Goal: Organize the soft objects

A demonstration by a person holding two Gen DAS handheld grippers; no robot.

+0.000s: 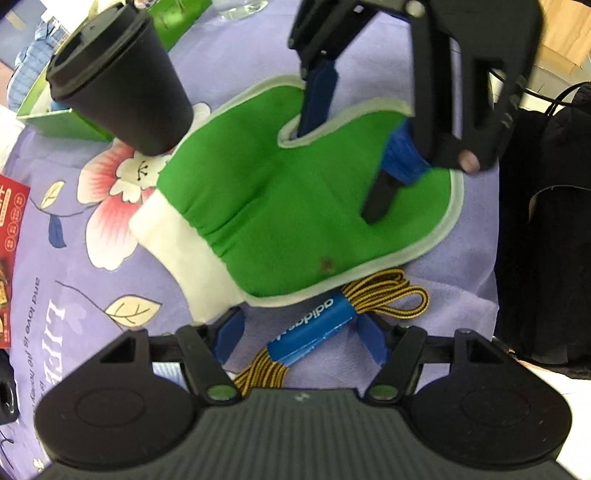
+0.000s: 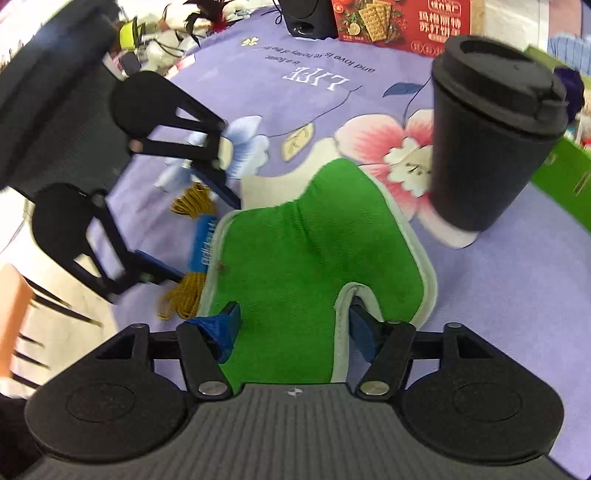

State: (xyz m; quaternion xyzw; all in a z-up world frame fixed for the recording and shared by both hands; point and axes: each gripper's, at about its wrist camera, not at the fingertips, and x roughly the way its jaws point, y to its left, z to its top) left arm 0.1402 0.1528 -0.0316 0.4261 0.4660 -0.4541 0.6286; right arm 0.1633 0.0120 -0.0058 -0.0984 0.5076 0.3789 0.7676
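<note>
Lavender floral cloth covers the bench (image 1: 458, 258), with a lidded black plastic cup (image 1: 125, 85) and a red cracker box (image 2: 402, 22) standing toward its edges. Flat in the middle lies the green fabric mitt with a pale piped edge and white cuff (image 1: 280, 206), its thumb notch facing the right claw (image 2: 291, 325). That claw straddles the mitt's broad finger end, jaws apart with the cloth between them; the pads do not look pressed in, so I judge nothing is gripped. The left claw (image 1: 297, 336) is also spread, over the bundle of yellow-and-black laces in a blue paper band (image 1: 306, 336), which pokes out from under the mitt's edge, touching it.

Both items look light, limp and non-fragile. The mitt will likely droop and fold from any single pinch; the piped rim or the gathered cuff seems the firmest hold. The laces are best taken across the paper band, since loose loops could slip.
</note>
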